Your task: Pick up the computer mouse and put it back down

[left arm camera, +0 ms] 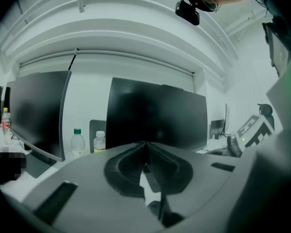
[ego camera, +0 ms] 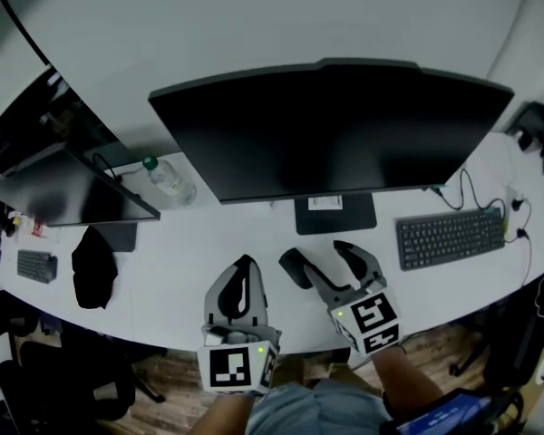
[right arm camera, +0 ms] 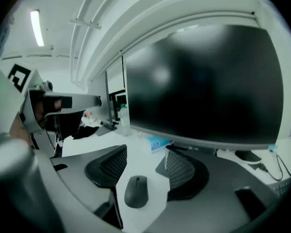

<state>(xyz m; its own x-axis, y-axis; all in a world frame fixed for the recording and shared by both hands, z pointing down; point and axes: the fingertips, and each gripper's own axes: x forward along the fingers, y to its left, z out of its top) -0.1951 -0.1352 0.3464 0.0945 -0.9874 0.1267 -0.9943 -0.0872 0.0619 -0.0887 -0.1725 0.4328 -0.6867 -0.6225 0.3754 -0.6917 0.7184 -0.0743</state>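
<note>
Closest to me, my left gripper point(left arm camera: 145, 147) is clenched: its ribbed dark pads meet, with nothing between them. It hangs off to the side, idle. Its grey shell looks like matte moulded plastic, and its cube carries crisp black-and-white squares.

Now my right gripper point(right arm camera: 145, 154). The jaws stand apart and the computer mouse point(right arm camera: 136, 191) sits on the desk point(ego camera: 181, 261) in the gap between them. It is below the pads and touches neither one, so that gripper is released and holds nothing.

My read is that the mouse is down flat and free. I can't say from here whether the lift is done or yet to come. If it is yet to come, everything remains: close, raise, lower, let go.

The mouse is a small dark oval, smooth and low-domed, with a thin wheel line down its nose. It should be slick to pinch, so those grid-textured pads ought to help.

The desk is white, smooth and curved. Further out is a dark keyboard point(ego camera: 451, 236) with its cable at the right. The wide, glossy black monitor point(ego camera: 335, 125) stands on a flat stand, and a clear plastic bottle point(ego camera: 170, 179) with a green cap stands beside it at the left
</note>
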